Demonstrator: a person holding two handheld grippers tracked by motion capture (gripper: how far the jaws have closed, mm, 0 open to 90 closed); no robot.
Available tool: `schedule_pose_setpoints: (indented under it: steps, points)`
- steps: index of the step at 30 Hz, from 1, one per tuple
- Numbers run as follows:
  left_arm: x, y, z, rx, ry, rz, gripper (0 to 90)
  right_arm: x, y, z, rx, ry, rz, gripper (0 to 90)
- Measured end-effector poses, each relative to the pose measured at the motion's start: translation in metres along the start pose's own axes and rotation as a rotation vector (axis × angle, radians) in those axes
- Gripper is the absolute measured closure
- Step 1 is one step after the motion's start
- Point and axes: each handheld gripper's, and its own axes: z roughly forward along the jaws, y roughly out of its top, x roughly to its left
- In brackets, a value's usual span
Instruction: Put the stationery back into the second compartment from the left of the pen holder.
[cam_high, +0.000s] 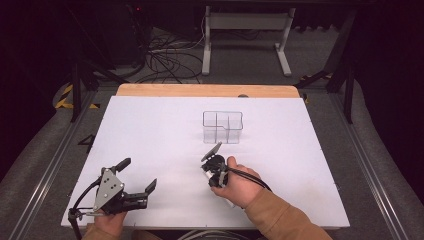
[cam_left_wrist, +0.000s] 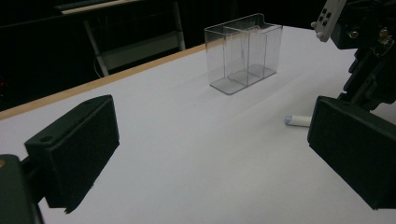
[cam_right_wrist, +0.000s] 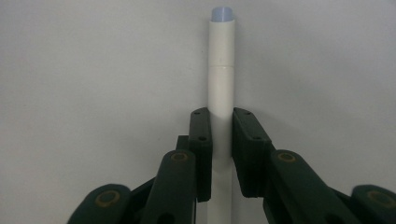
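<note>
Jaws of the right gripper (cam_right_wrist: 220, 126) pinched a slim white cylindrical marker with a pale blue end (cam_right_wrist: 220, 70). It lay flat on the white table (cam_high: 150, 130), long axis pointing away from the gripper, near a clear plastic divided box (cam_high: 223, 127). The left gripper (cam_high: 135, 175) rested spread apart, holding nothing. Dark room and cabled grey floor lay beyond.

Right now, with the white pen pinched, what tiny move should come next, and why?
Probably lift it a little straight up off the table. The right hand-held gripper is shut on the white pen, which lies flat on the white table. The clear box stands farther back, apart from it, so the pen likely has to clear the table before it can go anywhere. The left hand-held gripper is open and idle.
</note>
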Motion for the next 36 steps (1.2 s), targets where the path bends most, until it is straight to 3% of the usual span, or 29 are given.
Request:
schedule_pose_setpoints:
  steps: [9,23,27,36]
  points:
    - [0.0,0.0,0.0,-0.001,0.001,0.0,2.9,-0.008,-0.002,-0.014,-0.085,0.054,0.025,79.0]
    - [0.0,0.0,0.0,0.0,0.002,0.002,2.9,-0.028,-0.015,-0.042,-0.314,0.137,0.052,79.0]
    - [0.0,0.0,0.0,0.0,0.002,0.002,2.9,-0.032,-0.019,-0.051,-0.401,0.193,0.033,79.0]
    - [-0.001,0.0,0.001,-0.002,0.002,0.001,2.8,-0.036,-0.028,-0.067,-0.584,0.233,-0.021,79.0]
